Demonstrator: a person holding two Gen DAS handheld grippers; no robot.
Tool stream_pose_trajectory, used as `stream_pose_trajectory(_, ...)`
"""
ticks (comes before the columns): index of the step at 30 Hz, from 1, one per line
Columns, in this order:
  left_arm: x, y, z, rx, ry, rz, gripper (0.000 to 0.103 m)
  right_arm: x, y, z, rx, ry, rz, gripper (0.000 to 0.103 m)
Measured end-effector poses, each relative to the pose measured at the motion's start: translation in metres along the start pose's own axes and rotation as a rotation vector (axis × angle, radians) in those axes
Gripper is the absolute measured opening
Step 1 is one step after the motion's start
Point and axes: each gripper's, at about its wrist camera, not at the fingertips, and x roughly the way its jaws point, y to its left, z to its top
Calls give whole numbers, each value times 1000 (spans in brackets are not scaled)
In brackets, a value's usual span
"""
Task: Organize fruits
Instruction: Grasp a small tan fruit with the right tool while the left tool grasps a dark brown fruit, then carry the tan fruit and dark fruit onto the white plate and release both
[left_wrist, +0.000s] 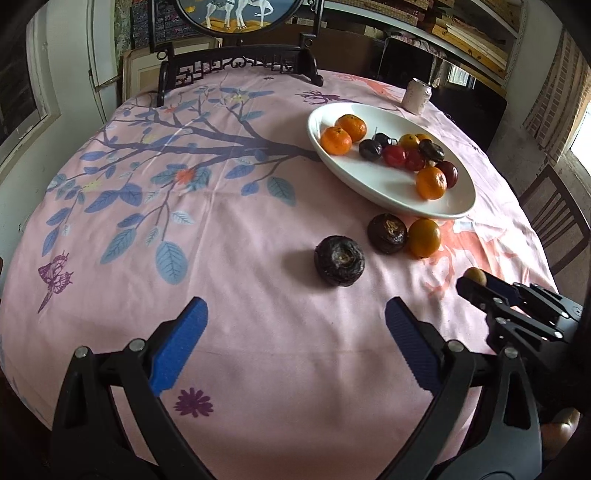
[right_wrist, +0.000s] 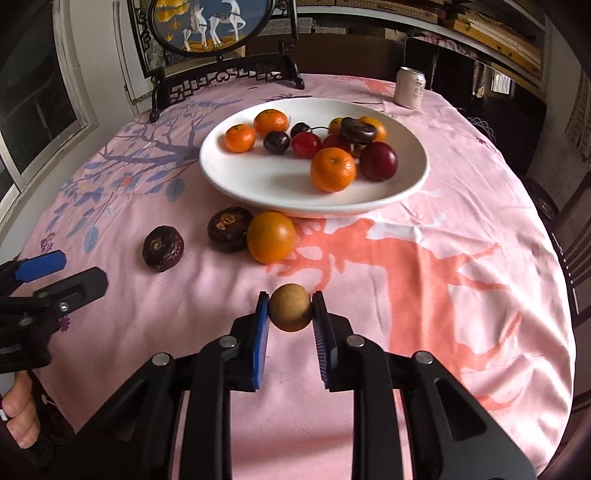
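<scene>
My right gripper (right_wrist: 290, 300) is shut on a small round brown fruit (right_wrist: 290, 307) above the pink cloth; it also shows in the left wrist view (left_wrist: 475, 276). My left gripper (left_wrist: 295, 314) is open and empty, short of a dark wrinkled fruit (left_wrist: 339, 265). A second dark fruit (left_wrist: 388, 233) and an orange (left_wrist: 424, 237) lie beside the white plate (left_wrist: 369, 184). In the right wrist view the plate (right_wrist: 258, 177) holds several oranges, dark plums and red cherries.
A drink can (right_wrist: 410, 87) stands at the table's far right edge. A dark carved stand with a round painted panel (right_wrist: 207, 26) stands at the far side. A wooden chair (left_wrist: 557, 218) is to the right of the table.
</scene>
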Motion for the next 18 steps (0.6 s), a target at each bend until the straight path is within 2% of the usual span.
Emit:
stream_pose_trajectory(5, 26, -29, 7, 78, 21, 38, 99, -14, -27, -14, 67, -5, 23, 23)
stream_pose_trajectory(10, 47, -40, 15, 89, 33, 83, 95, -20, -42, -19, 107, -13, 51, 23)
stream_pose_trajectory(14, 63, -40, 17, 85, 79, 87, 76, -26, -49, -20, 127, -23, 68, 23)
stream_pose_trajectory(16, 62, -41, 17, 88, 56, 83, 69, -27, -50, -21, 132, -25, 71, 23)
stream_pose_trajectory(17, 60, -42, 18, 92, 47, 73, 49, -28, -50, -21, 132, -25, 70, 23)
stream_pose_trajectory(18, 57, -41, 18, 88, 41, 68, 40, -28, -50, -21, 131, -25, 71, 23)
